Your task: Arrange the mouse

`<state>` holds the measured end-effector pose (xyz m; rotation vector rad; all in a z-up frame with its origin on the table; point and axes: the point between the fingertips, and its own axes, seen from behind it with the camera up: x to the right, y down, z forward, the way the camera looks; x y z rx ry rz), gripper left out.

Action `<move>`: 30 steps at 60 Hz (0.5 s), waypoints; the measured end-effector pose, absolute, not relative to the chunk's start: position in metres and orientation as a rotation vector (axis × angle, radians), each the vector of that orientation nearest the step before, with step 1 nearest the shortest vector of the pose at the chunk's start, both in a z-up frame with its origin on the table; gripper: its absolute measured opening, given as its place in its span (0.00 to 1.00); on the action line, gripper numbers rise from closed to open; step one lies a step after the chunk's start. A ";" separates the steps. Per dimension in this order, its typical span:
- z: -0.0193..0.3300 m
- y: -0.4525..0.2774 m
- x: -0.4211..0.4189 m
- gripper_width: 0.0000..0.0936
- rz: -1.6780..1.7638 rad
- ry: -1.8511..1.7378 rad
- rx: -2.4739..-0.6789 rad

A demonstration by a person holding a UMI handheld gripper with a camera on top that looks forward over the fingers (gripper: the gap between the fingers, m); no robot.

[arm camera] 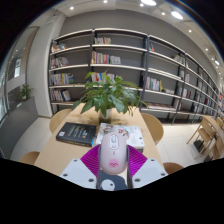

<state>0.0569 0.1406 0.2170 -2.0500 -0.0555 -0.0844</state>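
- The mouse [113, 155] is white with a pink middle. It sits between the two pink pads [92, 158] of the gripper [113, 172], close to the camera.
- Both pads look pressed against its sides, so the gripper seems closed on the mouse and holding it. It looks lifted above the wooden table [135, 137].
- A potted plant [110, 95] stands on the table ahead. A dark book [77, 133] lies on the table to the left of the mouse.
- Tall bookshelves [120, 65] fill the wall behind, and chairs [152, 127] stand around the table.
- To do this step well, keep the hold firm so the mouse does not slip out.
- Pick a bare bit of table near the front, away from the book and the plant.
- Bring the mouse down slowly and flat, so its bottom touches the wood all at once.
- Point it straight before letting go.
- Open the fingers only when the mouse rests on the table.
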 end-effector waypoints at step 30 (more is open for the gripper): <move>-0.010 0.081 0.034 0.41 -0.047 0.055 -2.373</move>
